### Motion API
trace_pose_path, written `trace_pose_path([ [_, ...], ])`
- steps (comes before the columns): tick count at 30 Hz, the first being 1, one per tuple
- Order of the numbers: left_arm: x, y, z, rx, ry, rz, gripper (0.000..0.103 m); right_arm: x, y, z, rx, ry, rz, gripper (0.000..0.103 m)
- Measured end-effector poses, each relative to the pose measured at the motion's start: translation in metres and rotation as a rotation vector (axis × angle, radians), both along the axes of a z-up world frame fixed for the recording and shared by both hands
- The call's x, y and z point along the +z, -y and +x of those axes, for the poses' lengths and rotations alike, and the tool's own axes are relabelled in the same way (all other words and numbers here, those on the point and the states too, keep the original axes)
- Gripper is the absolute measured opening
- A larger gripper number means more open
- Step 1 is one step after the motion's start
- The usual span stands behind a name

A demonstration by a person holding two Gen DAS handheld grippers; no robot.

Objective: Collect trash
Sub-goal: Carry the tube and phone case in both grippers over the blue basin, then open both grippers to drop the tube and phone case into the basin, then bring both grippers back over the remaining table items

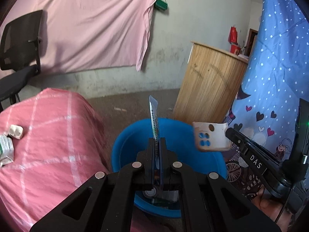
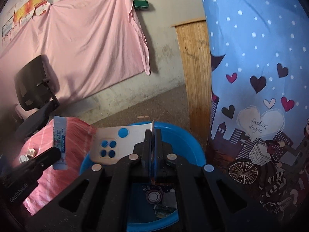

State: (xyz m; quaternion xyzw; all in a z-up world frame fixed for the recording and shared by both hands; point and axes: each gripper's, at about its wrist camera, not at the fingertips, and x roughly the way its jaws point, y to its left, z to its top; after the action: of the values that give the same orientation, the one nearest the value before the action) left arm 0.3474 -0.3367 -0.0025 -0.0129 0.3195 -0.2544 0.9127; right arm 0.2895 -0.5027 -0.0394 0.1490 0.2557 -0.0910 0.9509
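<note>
My left gripper [image 1: 156,141] is shut on a thin blue and white sachet [image 1: 154,116] and holds it upright over the blue plastic basin [image 1: 125,145]. My right gripper [image 2: 153,133] is shut on a white phone case [image 2: 114,145] with camera holes, also above the basin [image 2: 193,145]. In the left wrist view the right gripper [image 1: 228,133] holds the case [image 1: 211,139] at the right. In the right wrist view the left gripper [image 2: 58,154] holds the sachet [image 2: 59,141] at the left. Some trash [image 2: 160,199] lies in the basin.
A pink checked cloth [image 1: 48,145] covers a surface at the left, with a crumpled white wad [image 1: 15,131] and a small carton [image 1: 5,148] on it. A wooden cabinet [image 1: 208,85], a blue patterned curtain [image 1: 274,58] and a black chair [image 1: 19,44] stand around.
</note>
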Motion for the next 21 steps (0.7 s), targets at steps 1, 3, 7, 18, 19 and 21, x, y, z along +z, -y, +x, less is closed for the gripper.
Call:
trace_pose_path([
  [1, -0.002, 0.0, 0.002, -0.002, -0.01, 0.001, 0.002, -0.002, 0.0, 0.002, 0.004, -0.011, 0.002, 0.018],
  [3, -0.005, 0.0, 0.005, -0.002, -0.03, 0.01, 0.003, -0.005, 0.0, 0.005, 0.013, -0.029, 0.005, 0.019],
  [7, -0.01, -0.003, 0.008, 0.011, -0.05, 0.023, 0.004, -0.007, 0.001, 0.008, 0.024, -0.043, 0.014, 0.019],
  [18, 0.002, -0.039, 0.002, 0.09, -0.012, -0.037, 0.035, 0.0, -0.008, 0.005, 0.07, 0.019, 0.014, 0.045],
  [19, 0.005, -0.045, 0.001, 0.109, 0.006, -0.046, 0.035, 0.003, -0.01, 0.003, 0.075, 0.038, 0.009, 0.048],
  [21, 0.012, -0.054, -0.003, 0.135, 0.036, -0.057, 0.035, 0.008, -0.015, -0.001, 0.086, 0.07, 0.0, 0.057],
])
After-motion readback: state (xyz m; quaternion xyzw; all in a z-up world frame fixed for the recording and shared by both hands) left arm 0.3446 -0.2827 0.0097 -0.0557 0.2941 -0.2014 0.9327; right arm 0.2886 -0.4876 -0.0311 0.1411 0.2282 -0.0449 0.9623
